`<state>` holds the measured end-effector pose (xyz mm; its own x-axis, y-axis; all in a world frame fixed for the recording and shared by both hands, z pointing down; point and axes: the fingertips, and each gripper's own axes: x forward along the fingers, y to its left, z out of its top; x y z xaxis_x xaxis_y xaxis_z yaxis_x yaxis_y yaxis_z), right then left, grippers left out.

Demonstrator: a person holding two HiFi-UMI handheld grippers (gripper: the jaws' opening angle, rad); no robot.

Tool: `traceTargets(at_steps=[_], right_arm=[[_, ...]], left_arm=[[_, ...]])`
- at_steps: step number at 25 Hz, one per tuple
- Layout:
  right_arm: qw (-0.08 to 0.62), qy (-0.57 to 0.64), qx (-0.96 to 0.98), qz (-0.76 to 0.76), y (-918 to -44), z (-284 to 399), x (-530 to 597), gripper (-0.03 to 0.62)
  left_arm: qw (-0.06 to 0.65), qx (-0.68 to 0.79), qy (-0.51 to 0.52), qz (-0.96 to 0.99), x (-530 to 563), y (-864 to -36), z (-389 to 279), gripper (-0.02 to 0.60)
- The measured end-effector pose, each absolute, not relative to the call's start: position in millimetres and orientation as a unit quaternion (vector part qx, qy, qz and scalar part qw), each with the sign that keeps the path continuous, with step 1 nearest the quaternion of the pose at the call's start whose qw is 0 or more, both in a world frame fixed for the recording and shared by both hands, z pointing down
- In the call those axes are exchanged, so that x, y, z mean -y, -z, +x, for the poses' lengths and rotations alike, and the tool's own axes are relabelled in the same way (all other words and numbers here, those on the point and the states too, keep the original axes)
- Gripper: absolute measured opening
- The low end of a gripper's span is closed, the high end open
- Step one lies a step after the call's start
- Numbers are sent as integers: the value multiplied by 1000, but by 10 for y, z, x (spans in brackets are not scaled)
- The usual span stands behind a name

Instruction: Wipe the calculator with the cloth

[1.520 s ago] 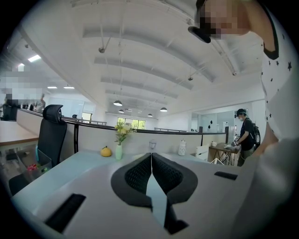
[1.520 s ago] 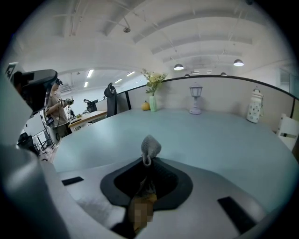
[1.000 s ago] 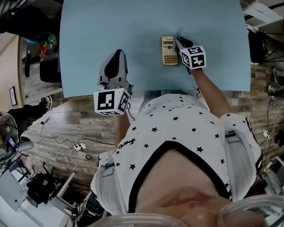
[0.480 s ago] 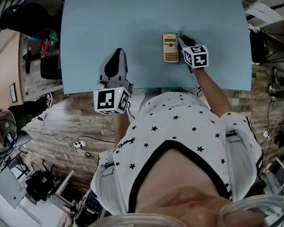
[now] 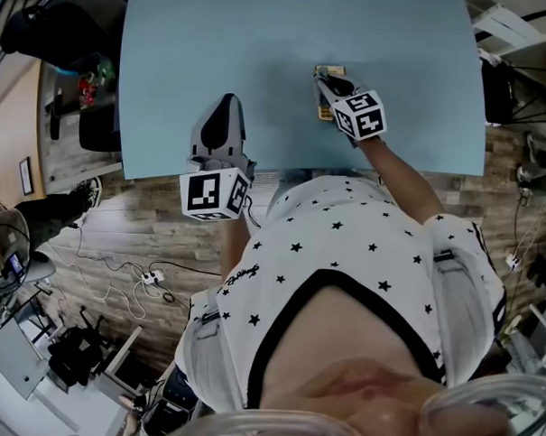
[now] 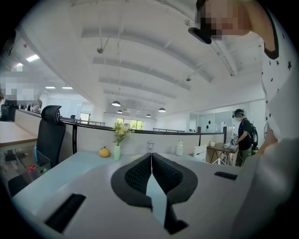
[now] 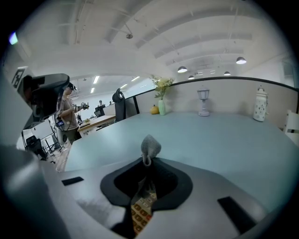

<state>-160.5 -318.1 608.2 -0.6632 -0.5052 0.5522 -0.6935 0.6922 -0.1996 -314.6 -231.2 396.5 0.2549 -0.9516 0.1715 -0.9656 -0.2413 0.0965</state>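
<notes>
Limp cloth [image 7: 150,147] is being pinched at a bunched fold by right gripper [image 7: 148,161] over light, probably slide-prone calculator [image 7: 140,212]; left gripper [image 6: 151,170] being held closed, empty.

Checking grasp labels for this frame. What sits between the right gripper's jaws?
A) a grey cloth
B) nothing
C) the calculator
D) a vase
A: in the right gripper view the right gripper is shut on the grey cloth, whose tuft pokes past the tips, with the calculator showing below the jaws.
</notes>
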Motion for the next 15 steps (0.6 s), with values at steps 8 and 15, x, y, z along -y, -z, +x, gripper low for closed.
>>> traceTargets(at_steps=[8, 15], right_arm=[[253, -200, 887, 330, -6223, -1656, 3099, 43], [254, -204, 880, 346, -6252, -1508, 3164, 43]], left_arm=[[95, 607, -41, 788, 2298, -3992, -3152, 29], [96, 597, -43, 795, 2360, -4010, -3086, 29]])
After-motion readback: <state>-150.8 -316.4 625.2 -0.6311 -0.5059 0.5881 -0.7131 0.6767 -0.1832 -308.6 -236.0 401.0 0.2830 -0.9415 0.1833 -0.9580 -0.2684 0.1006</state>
